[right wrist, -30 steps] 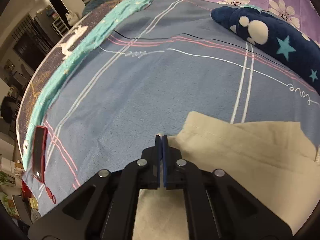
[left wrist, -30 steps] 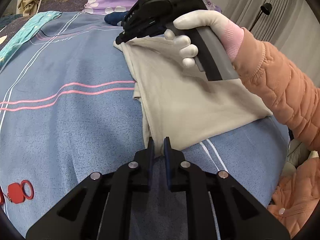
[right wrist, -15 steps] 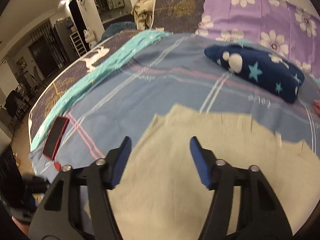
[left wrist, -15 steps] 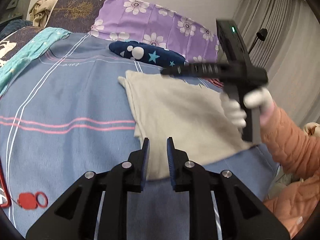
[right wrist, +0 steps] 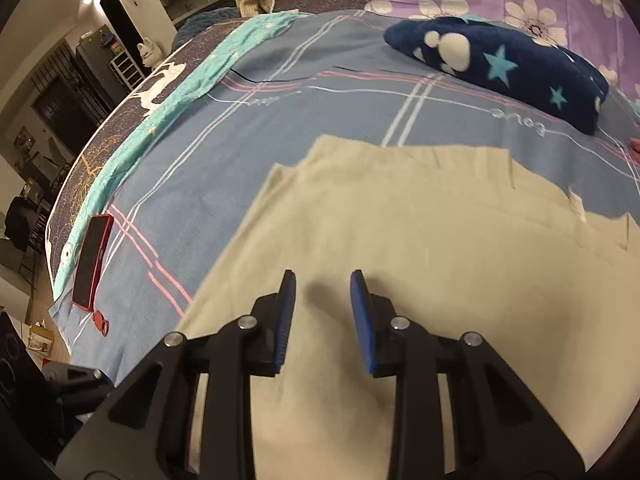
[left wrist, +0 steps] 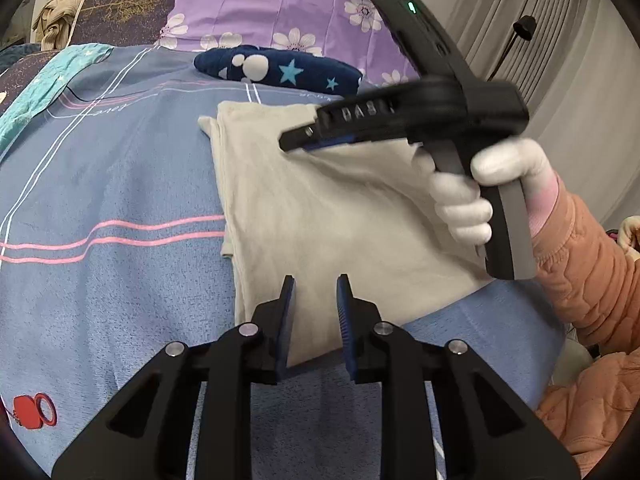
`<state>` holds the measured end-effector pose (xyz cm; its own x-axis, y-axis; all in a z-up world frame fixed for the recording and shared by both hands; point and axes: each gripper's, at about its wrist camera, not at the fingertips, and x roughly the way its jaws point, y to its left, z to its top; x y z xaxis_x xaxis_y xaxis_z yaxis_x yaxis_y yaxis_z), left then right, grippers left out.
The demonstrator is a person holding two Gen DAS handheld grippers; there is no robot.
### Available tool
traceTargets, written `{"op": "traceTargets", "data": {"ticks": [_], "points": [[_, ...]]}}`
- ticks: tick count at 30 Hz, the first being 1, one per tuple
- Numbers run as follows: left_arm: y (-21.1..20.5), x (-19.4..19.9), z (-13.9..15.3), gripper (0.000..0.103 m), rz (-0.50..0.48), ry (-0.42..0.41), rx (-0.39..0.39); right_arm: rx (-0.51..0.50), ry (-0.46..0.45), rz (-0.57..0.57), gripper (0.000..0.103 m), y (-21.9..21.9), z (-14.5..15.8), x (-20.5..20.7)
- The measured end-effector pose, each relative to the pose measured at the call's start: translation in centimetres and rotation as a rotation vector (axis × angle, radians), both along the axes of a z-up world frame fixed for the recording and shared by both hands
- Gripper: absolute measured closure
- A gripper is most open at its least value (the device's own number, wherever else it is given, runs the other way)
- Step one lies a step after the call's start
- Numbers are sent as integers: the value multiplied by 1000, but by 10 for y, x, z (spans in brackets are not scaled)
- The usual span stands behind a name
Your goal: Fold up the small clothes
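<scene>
Since the cloth [left wrist: 320,208] is thin beige knit lying in a couple of flat layers, it can be judged light, limp and non-fragile; it is likely to sag and drag if lifted by one point, so two points along one hem or two corners are best pinched. It is spread on the bed [left wrist: 120,168], its near corner close to the bed's near edge in the left view, its far corner toward the pillow end.

Left gripper [left wrist: 316,292]: jaws apart and opening, held just above the near corner, nothing seen pinched. Right gripper [right wrist: 322,288]: jaws apart but closing, over the middle of the cloth, nothing between them; in the left view it is seen in a gloved hand [left wrist: 480,188] above the far half.

Clutter: a folded navy star-print garment [left wrist: 280,70] sits just beyond the far edge of the cloth, near but apart. A red phone [right wrist: 92,260] and a red key fob [left wrist: 30,418] lie well apart by the bed's left edge. Nothing is seen blocking the near hem.
</scene>
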<state>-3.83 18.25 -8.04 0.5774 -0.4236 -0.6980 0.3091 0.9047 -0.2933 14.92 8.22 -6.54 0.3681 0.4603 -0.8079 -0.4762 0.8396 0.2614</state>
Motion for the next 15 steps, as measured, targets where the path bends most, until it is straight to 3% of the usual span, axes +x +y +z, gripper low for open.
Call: {"op": "traceTargets", "data": {"ticks": [4,15], "points": [[2,2,-14,78,3,43,3,-44,8,13,74,22,-11,15],[5,1,-23,77,-1,33,-26,-109,-67,20,71,36,-23,18]]}}
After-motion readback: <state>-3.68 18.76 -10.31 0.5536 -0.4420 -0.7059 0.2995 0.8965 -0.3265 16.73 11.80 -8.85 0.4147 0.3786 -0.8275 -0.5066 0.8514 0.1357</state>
